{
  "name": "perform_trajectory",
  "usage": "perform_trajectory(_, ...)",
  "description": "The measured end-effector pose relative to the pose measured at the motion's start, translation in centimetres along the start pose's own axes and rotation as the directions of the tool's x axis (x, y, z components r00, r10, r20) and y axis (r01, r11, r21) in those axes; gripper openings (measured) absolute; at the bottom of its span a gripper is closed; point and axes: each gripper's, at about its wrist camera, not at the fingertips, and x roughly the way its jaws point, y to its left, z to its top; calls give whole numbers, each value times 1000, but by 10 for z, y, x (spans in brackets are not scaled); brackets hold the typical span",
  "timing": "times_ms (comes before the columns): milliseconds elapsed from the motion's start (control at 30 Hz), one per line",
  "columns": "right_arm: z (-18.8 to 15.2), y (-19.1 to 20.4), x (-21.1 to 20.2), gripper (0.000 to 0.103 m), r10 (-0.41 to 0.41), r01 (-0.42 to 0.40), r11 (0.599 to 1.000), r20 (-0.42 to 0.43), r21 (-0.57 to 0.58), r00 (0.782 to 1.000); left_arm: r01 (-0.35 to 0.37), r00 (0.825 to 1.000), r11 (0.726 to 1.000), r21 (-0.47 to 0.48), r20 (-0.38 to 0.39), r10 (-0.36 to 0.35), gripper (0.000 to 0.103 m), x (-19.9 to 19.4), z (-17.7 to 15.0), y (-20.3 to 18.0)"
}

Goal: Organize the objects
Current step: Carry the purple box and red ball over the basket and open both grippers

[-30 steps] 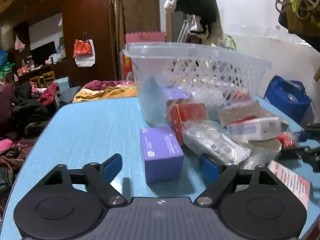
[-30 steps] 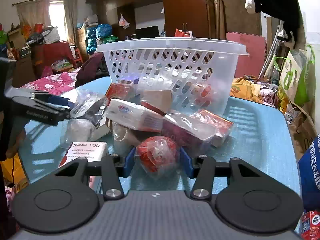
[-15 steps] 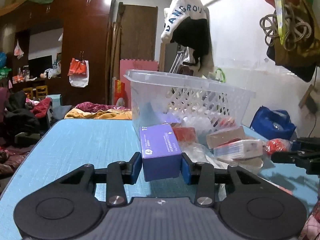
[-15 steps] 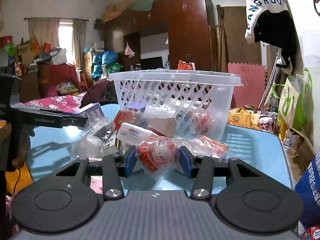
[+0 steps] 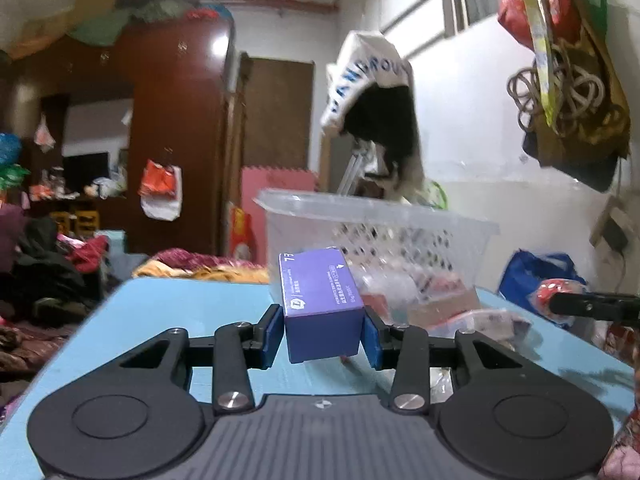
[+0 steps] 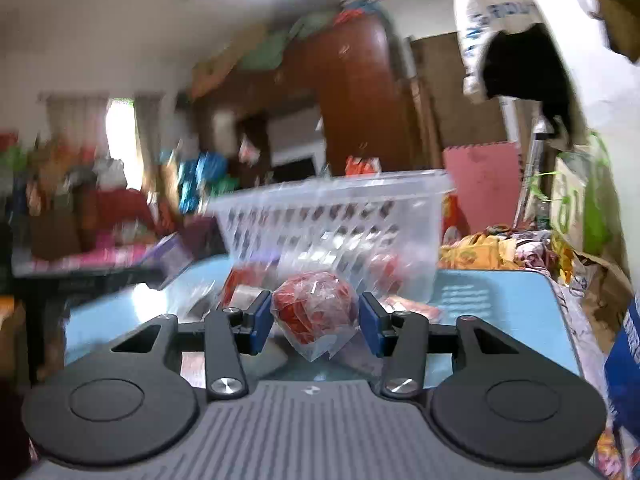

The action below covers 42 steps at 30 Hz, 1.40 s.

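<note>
We saw the left gripper point(image 5: 322, 334) with its blue pads closed tight against both sides of a small purple cardboard box point(image 5: 320, 304) printed with white text, held clear above the light blue tabletop point(image 5: 168, 320). Just behind the box stood a clear plastic laundry-style basket with a perforated wall point(image 5: 376, 232), and a loose heap of plastic-wrapped packets point(image 5: 440, 304) lay against its base on the table.

From the right wrist camera (this view was badly blurred), the right gripper point(image 6: 316, 322) had its blue pads pressed in on a round red item wrapped in crinkled clear plastic point(image 6: 314, 310), lifted off the table, with the wrapping's loose end hanging below the pads. The same clear basket point(image 6: 332, 216) sat behind it, nearer than anything else on the table. In the left view, that red bundle point(image 5: 554, 290) showed at the far right, beside the basket and well apart from the purple box.
</note>
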Motion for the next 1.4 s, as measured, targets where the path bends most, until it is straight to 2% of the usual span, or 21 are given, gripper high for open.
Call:
perform_trajectory(100, 11, -1, -2, 50, -1, 1, 1000, 8, 27, 1000, 41, 999, 999, -17, 24, -41, 45, -12, 12, -3)
perform_trajectory(167, 31, 4, -4, 50, 7, -8, 1000, 40, 21, 999, 30, 997, 999, 15, 64, -31, 45, -17, 27, -11)
perform_trajectory(200, 44, 9, -4, 50, -3, 4, 1000, 57, -3, 998, 33, 997, 999, 23, 76, -34, 45, -17, 36, -14)
perform_trajectory(300, 91, 29, 11, 50, -34, 41, 994, 72, -103, 997, 106, 992, 994, 12, 65, -106, 45, -3, 72, -18)
perform_trajectory(367, 119, 35, 36, 50, -29, 33, 991, 35, -127, 999, 133, 990, 991, -2, 49, -133, 45, 17, 98, -22)
perform_trajectory(467, 152, 30, 87, 50, -38, 31, 993, -58, -111, 998, 110, 994, 994, -4, 20, -110, 45, 53, 127, -31)
perform_trajectory(600, 160, 21, 141, 53, -119, 105, 988, -134, -112, 984, 101, 991, 994, -43, -84, -104, 46, 110, 145, -31)
perform_trajectory(633, 158, 20, 150, 54, -133, 115, 986, -152, -120, 979, 99, 991, 993, -62, -90, -104, 55, 121, 144, -29)
perform_trajectory(667, 155, 18, 155, 74, -132, 111, 986, -178, -124, 975, 92, 990, 994, -65, -104, -99, 66, 131, 143, -28)
perform_trajectory(700, 153, 17, 159, 96, -135, 111, 986, -198, -126, 971, 80, 989, 995, -63, -122, -87, 83, 140, 141, -27)
perform_trajectory(733, 148, 18, 156, 101, -149, 125, 984, -194, -131, 970, 62, 990, 996, -64, -125, -70, 84, 142, 136, -25)
perform_trajectory(767, 144, 20, 150, 102, -156, 132, 982, -185, -135, 970, 43, 991, 997, -61, -125, -51, 84, 142, 132, -24)
perform_trajectory(833, 141, 23, 133, 103, -134, 114, 986, -169, -123, 976, 58, 992, 997, -52, -110, -64, 84, 130, 125, -20)
perform_trajectory(967, 122, 29, 89, 103, -37, 36, 999, -168, -11, 985, 85, 993, 994, -73, -74, -91, 84, 76, 102, -13)
perform_trajectory(1067, 80, 45, 47, 103, 4, -3, 1000, -176, 3, 984, 126, 988, 988, -94, -74, -133, 86, 31, 68, -12)
perform_trajectory(1133, 47, 59, 26, 103, 48, -54, 998, -207, -21, 977, 146, 987, 986, -79, -62, -151, 86, 3, 39, -16)
perform_trajectory(1200, 14, 72, 15, 103, 82, -96, 995, -279, -38, 957, 145, 987, 987, -62, -61, -149, 86, -13, 17, -20)
perform_trajectory(1267, -10, 80, 10, 103, 119, -136, 990, -300, -33, 946, 156, 984, 986, -60, -77, -161, 86, -22, 3, -20)
perform_trajectory(1333, -20, 85, 14, 102, 157, -176, 984, -322, -31, 934, 168, 979, 983, -80, -104, -175, 86, -24, -5, -20)
perform_trajectory(1400, -25, 88, 17, 98, 132, -153, 987, -301, -45, 944, 173, 975, 983, -54, -130, -179, 86, -21, -9, -27)
